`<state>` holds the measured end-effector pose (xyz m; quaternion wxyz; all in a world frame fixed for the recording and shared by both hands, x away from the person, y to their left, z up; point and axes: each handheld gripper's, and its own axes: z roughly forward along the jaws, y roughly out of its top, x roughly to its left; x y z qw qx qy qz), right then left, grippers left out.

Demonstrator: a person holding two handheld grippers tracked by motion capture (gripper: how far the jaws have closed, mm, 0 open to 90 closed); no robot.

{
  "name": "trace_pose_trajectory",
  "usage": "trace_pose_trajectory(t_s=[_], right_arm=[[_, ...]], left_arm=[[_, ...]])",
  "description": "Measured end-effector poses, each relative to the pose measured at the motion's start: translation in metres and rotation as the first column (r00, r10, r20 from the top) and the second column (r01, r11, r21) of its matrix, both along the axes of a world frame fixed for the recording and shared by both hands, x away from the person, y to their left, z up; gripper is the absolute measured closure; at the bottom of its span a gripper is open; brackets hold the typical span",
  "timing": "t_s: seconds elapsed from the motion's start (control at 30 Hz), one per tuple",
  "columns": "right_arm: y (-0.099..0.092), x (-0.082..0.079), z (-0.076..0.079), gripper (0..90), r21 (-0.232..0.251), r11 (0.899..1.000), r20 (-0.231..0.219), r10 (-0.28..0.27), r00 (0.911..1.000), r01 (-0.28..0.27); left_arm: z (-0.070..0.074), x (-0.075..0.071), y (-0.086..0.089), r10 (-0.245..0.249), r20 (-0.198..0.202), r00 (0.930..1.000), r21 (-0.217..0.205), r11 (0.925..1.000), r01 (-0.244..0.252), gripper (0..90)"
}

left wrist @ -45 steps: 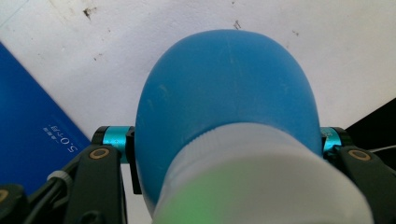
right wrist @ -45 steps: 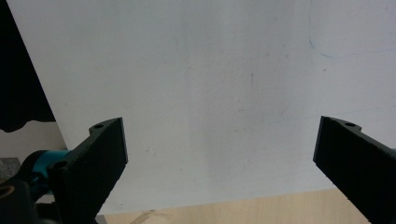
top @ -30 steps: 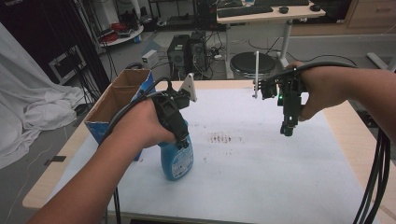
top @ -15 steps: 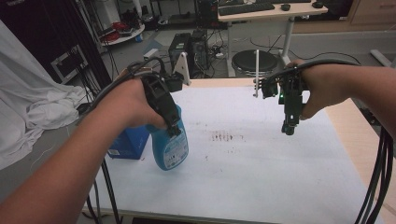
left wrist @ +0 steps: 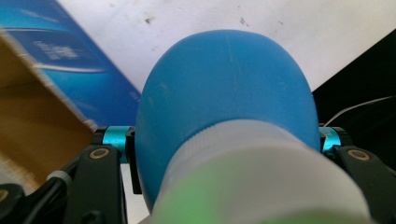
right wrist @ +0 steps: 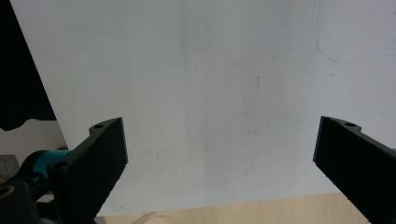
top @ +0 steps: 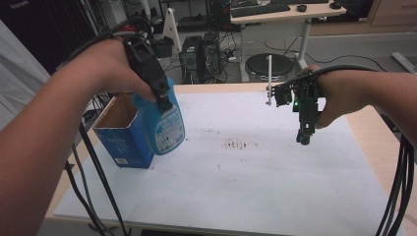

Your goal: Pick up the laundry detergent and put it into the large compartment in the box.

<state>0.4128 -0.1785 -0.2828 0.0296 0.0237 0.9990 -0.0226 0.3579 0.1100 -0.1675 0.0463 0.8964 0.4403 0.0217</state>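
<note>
A blue spray bottle with a printed label hangs tilted above the left part of the white mat. My left gripper is shut on its neck. In the left gripper view the bottle's blue shoulder and pale collar sit between the jaws of that gripper. An open blue cardboard box stands right beside the bottle, on its left, and its brown flap shows close by. My right gripper hangs over the mat's right side, pointing down. It stands open with nothing between its jaws.
Dark smudges mark the mat's middle. The wooden table shows along the right and far edges. Behind the table stand a round stool, computer towers and a desk. Cables hang from both forearms.
My left hand has lifted the blue bottle off the mat and carried it up beside the box. The right gripper has stayed where it was.
</note>
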Motion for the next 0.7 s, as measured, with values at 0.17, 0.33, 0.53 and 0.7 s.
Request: trace_pose_trajectory(t_s=[0.17, 0.33, 0.53, 0.7], right_arm=[[0.001, 0.000, -0.001, 1.9, -0.005, 1.000, -0.003, 0.005, 1.0000, -0.005], [0.001, 0.000, -0.001, 1.9, -0.006, 1.000, -0.005, 0.006, 1.0000, -0.006], [0.001, 0.000, -0.001, 1.9, -0.008, 1.000, -0.002, 0.009, 1.0000, -0.009], [0.001, 0.001, -0.001, 1.9, 0.002, 1.000, -0.011, 0.000, 0.9999, 0.000]], left_arm=[[0.027, 0.003, 0.012, 0.034, 0.026, 0.9991, -0.016, 0.9993, -0.034, 40.0], [0.057, 0.009, 0.029, 0.075, 0.028, 0.9968, -0.028, 0.9969, -0.074, 40.0], [0.071, 0.011, 0.047, 0.131, 0.039, 0.9906, -0.038, 0.9908, -0.130, 40.0], [0.081, 0.013, 0.067, 0.180, 0.040, 0.9829, -0.029, 0.9835, -0.179, 40.0]])
